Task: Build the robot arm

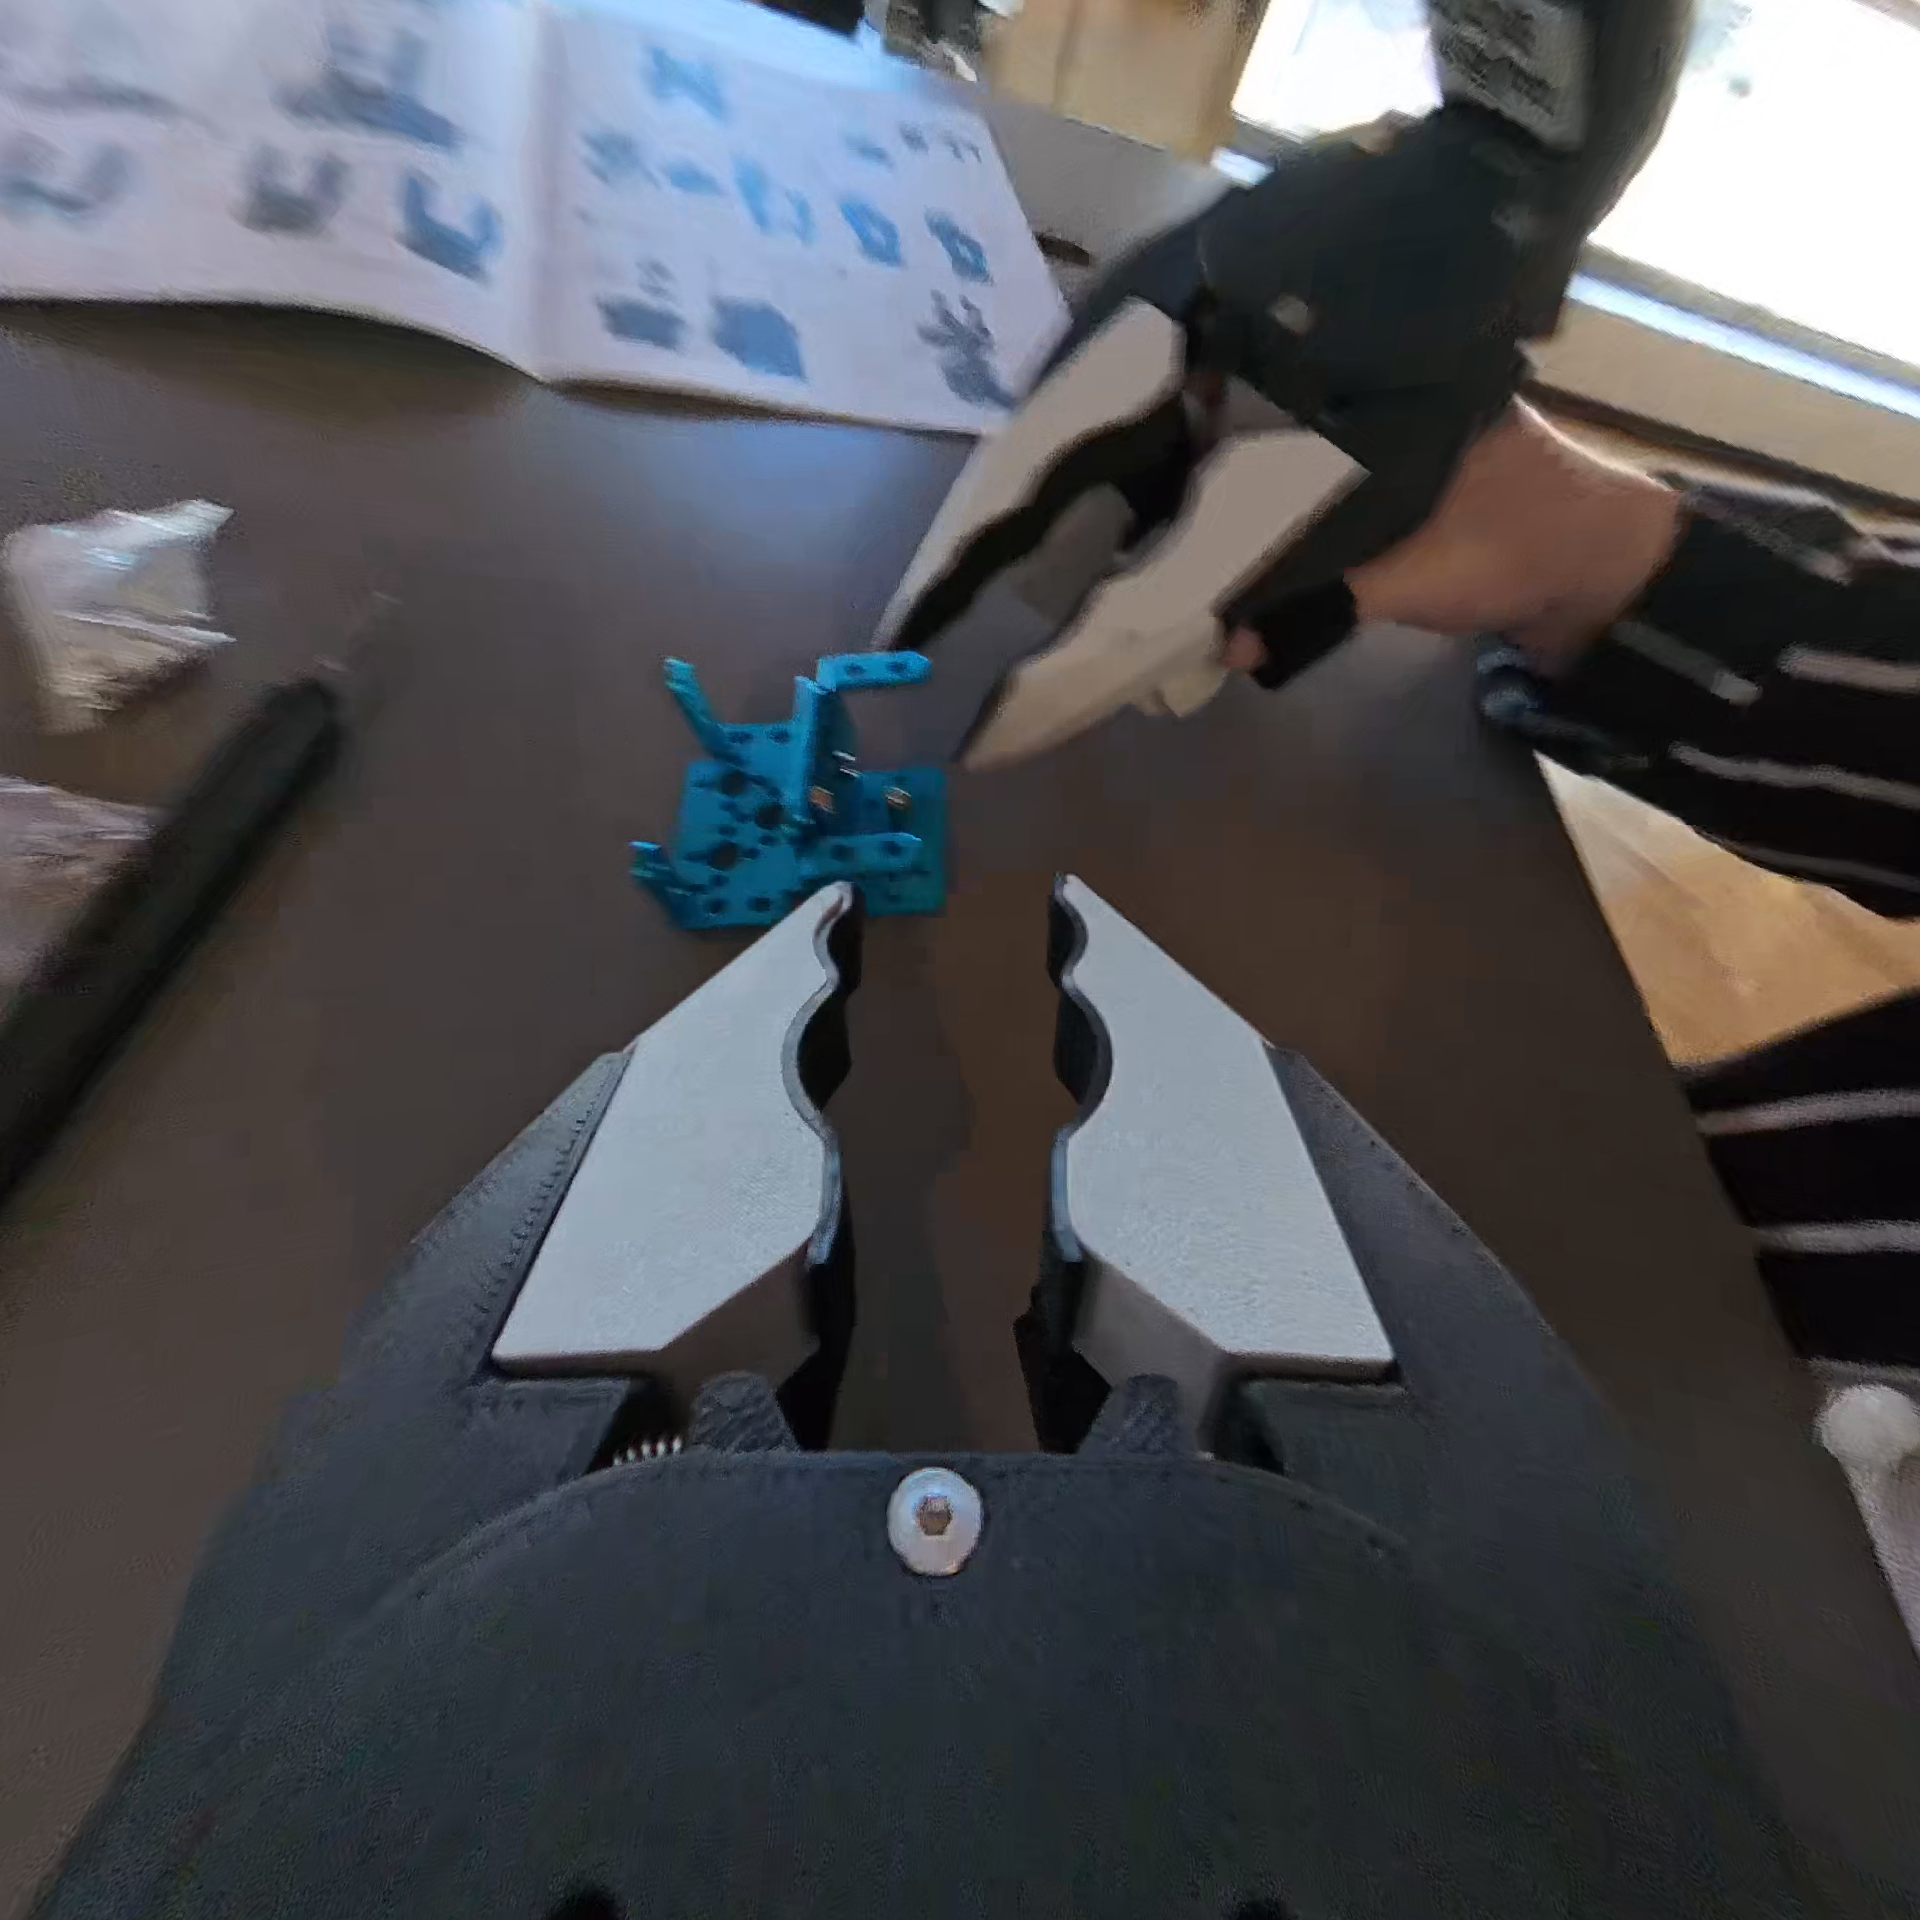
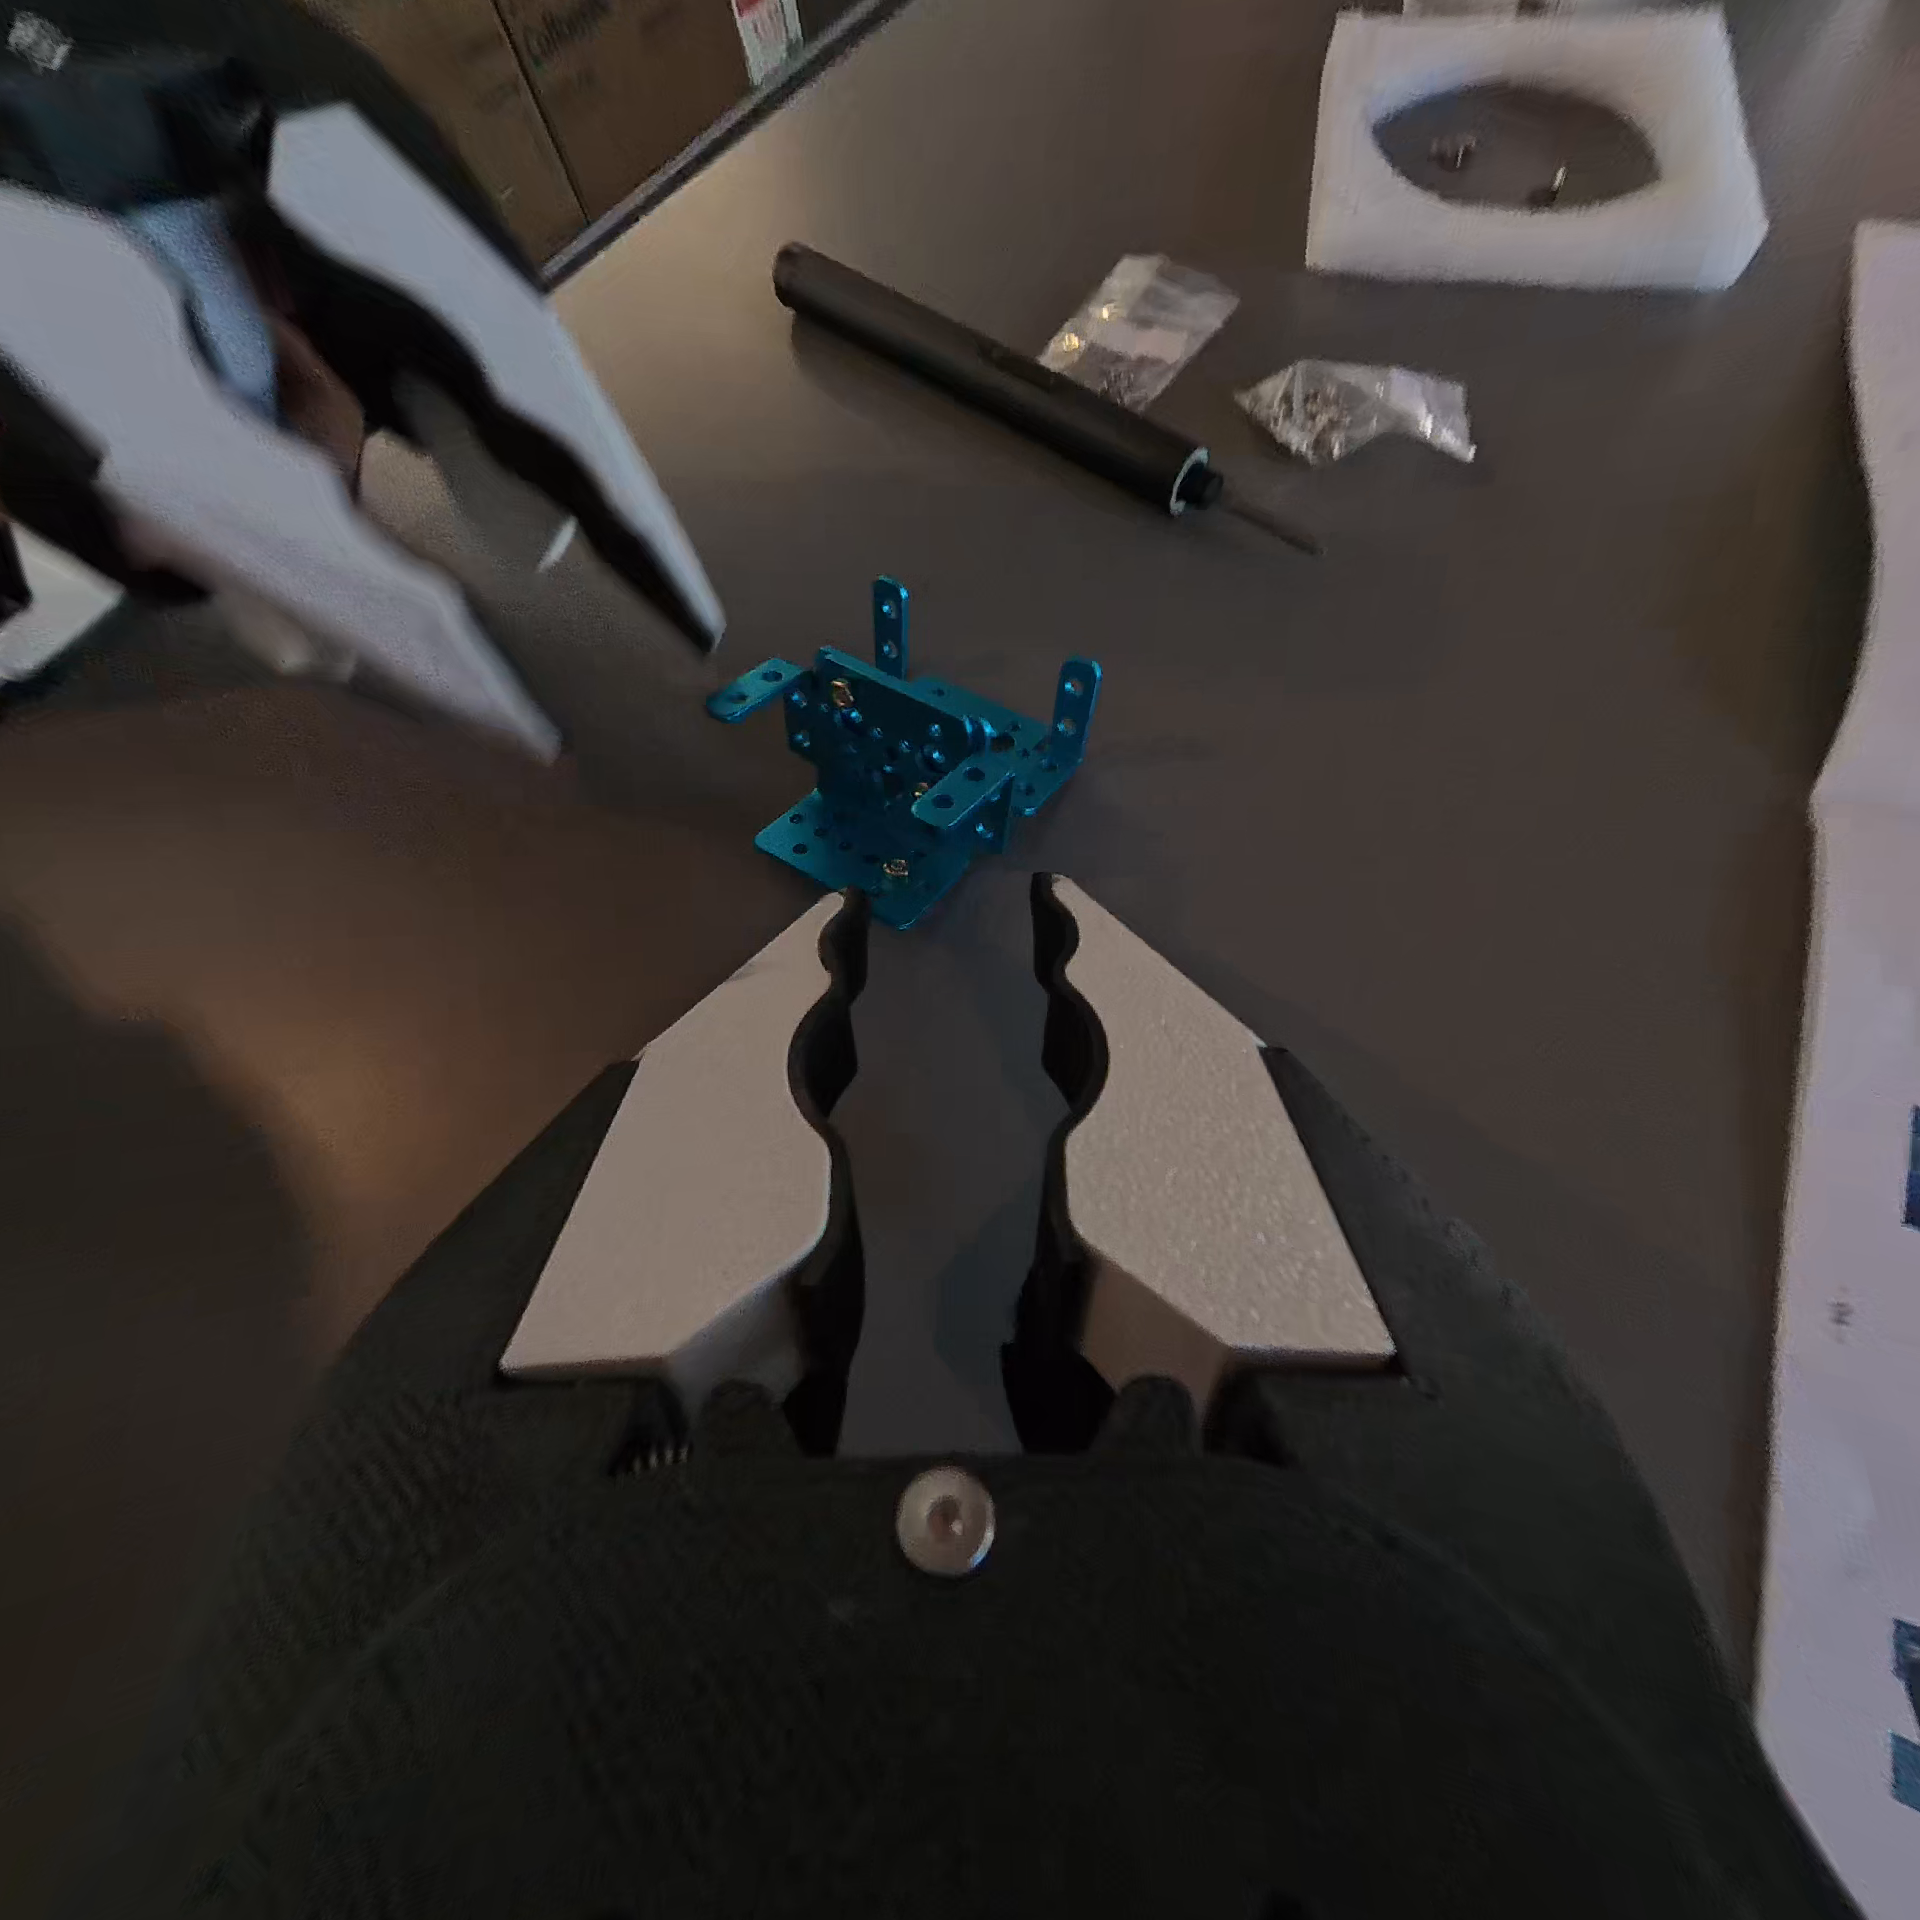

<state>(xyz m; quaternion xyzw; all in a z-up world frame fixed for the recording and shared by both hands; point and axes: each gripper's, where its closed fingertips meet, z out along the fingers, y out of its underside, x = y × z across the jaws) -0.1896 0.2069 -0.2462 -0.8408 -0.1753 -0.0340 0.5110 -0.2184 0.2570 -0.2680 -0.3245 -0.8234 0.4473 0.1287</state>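
Two bags, foam block: right wrist view only

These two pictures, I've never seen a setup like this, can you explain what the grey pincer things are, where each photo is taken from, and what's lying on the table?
The pincers are two hand-held grippers, one in each of a person's hands, each carrying a camera that looks along its fingers. The left gripper fills the left wrist view, and the right gripper fills the right wrist view; each also appears farther off in the other's picture. Both are open and hold nothing. Between them, on the dark table, sits a blue metal bracket assembly. Around it lie a black screwdriver, two small clear bags, a white foam block and an open illustrated booklet.
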